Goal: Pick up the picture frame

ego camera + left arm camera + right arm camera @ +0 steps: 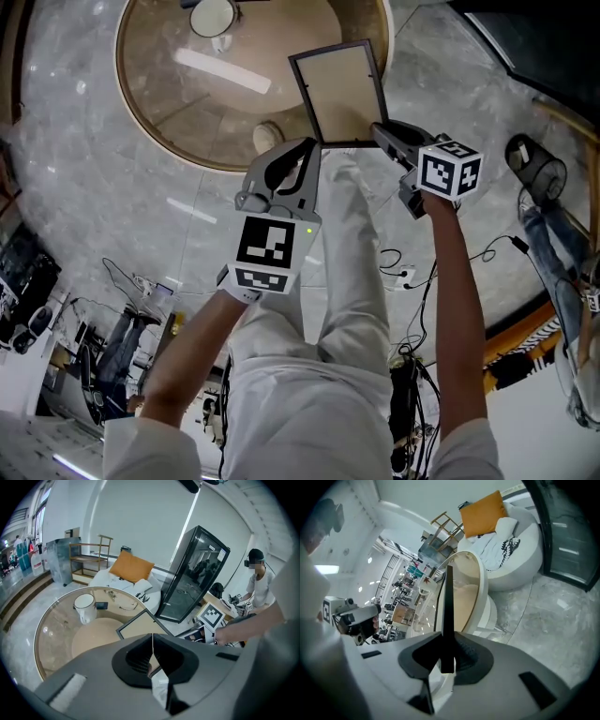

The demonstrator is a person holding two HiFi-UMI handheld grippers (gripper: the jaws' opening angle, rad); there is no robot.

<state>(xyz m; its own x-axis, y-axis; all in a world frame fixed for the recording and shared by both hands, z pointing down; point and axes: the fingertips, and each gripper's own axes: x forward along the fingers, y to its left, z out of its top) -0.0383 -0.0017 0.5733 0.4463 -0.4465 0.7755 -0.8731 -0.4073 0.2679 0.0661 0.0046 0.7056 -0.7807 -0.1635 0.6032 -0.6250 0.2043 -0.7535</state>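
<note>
Right gripper [384, 133] is clamped on the frame's [339, 89] lower right corner, with the frame out over the table's [159, 122] near edge. Left gripper [300, 155] is pinched shut on nothing, just beside. With a one-corner grip it could swing or slip. The mug [214, 17] sits well clear at the far edge, and there's open floor nearside.

Bright, even indoor light; strip-lamp glare streaks the glass tabletop [169, 103] beyond left claw [302, 155]; fisheye edges dark.
</note>
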